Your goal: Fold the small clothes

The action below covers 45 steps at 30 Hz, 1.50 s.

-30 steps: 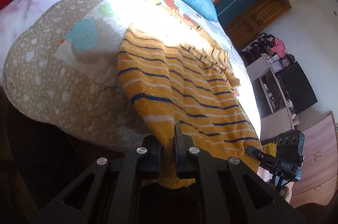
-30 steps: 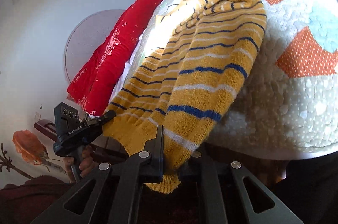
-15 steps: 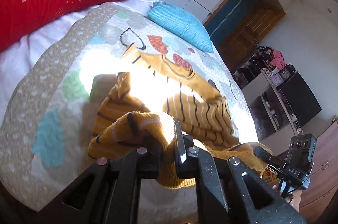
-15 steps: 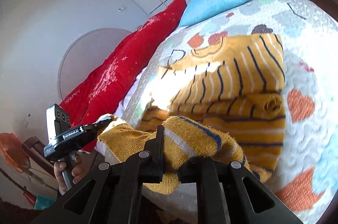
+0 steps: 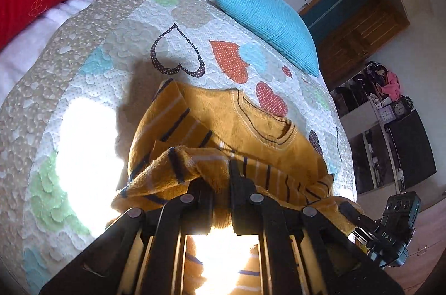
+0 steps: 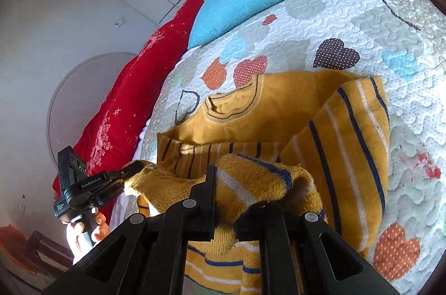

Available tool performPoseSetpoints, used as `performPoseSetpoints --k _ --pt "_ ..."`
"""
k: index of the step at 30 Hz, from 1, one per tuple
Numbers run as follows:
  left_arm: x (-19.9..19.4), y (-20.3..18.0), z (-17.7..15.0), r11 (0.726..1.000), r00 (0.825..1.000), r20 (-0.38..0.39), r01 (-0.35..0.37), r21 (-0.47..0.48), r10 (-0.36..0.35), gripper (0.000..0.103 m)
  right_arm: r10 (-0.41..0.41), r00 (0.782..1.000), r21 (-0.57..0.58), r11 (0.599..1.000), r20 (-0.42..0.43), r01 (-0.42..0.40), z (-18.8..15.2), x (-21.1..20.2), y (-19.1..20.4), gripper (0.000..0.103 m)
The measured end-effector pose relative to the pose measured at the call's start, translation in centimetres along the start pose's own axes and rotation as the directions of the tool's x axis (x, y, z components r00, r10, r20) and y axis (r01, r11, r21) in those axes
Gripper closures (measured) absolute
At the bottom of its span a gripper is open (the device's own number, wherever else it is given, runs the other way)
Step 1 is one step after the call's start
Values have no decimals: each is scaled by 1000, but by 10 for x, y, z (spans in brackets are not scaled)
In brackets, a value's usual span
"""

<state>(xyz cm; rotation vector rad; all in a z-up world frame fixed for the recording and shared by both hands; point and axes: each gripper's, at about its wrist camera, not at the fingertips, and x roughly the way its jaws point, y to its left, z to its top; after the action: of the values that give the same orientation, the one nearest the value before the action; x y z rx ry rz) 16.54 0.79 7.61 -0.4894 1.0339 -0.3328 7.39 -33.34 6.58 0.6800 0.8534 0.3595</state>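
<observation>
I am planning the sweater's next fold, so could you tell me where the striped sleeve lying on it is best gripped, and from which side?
Judging by its pose, grip the striped sleeve at its free cuff end near the brown heart. It lies flat along the sweater, so come from the quilt side, sliding one finger under the edge.

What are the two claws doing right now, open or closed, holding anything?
Left claw: closed on the yellow striped sweater hem.
Right claw: closed on the same sweater's hem.
</observation>
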Motion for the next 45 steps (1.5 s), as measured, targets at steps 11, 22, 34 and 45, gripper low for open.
performPoseSetpoints --k 11,22,34,45 --pt "54 20 39 992 994 -60 91 -89 -96 52 89 996 192 977 -4 -86 44 51 -56 55" --pt "34 45 58 985 1000 22 17 -170 -13 26 62 990 331 938 130 -102 63 23 -94 40" --pt "-41 49 -54 993 994 -20 -112 -38 111 24 -219 971 -62 972 92 225 -22 -71 -53 39" --pt "-78 29 -121 979 982 20 -190 70 189 24 -515 855 -8 857 57 516 -60 -68 -102 95"
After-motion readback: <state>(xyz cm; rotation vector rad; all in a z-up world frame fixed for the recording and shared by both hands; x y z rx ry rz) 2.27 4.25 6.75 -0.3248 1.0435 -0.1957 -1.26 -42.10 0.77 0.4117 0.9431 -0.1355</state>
